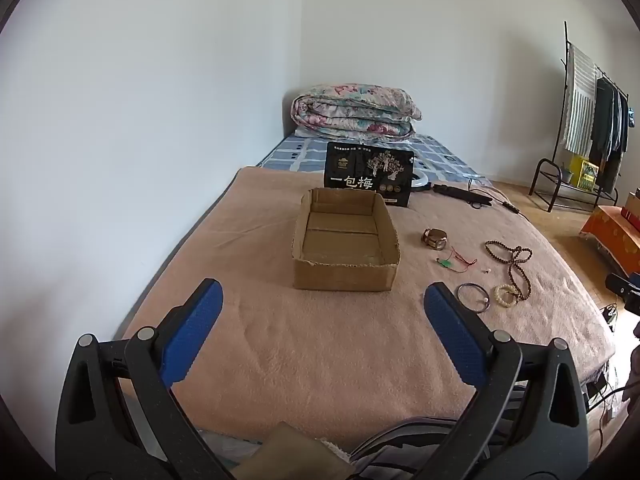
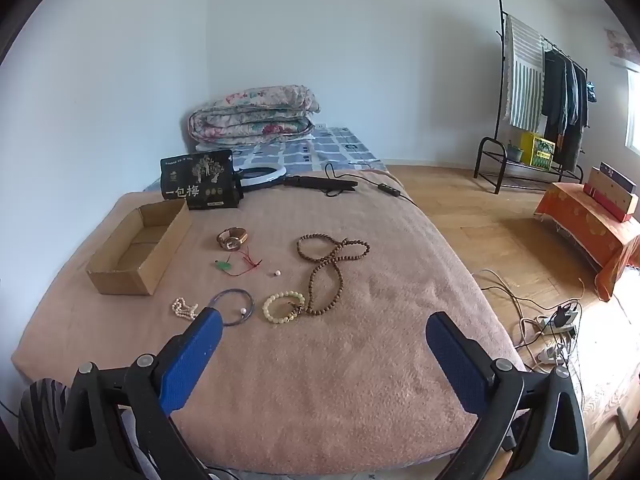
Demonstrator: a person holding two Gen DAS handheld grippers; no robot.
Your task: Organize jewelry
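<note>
Both your tongs, left (image 1: pixel 323 302) and right (image 2: pixel 324 330), are spread wide with nothing in them. The jewelry's scattered right of the empty cardboard box (image 2: pixel 138 250) on the bed (image 2: pixel 320 380), cream bead bracelet (image 2: pixel 282 307) nearest, so probably grab that first.

Left gripper (image 1: pixel 323 300) hovers above bed's near edge, jaws spread wide, nothing between. Right gripper (image 2: pixel 324 332) likewise, jaws wide apart, nothing held.

Hand-held gripper (image 1: pixel 323 304), black plastic arms, blue textured pads (image 1: pixel 192 336), silver screws
</note>
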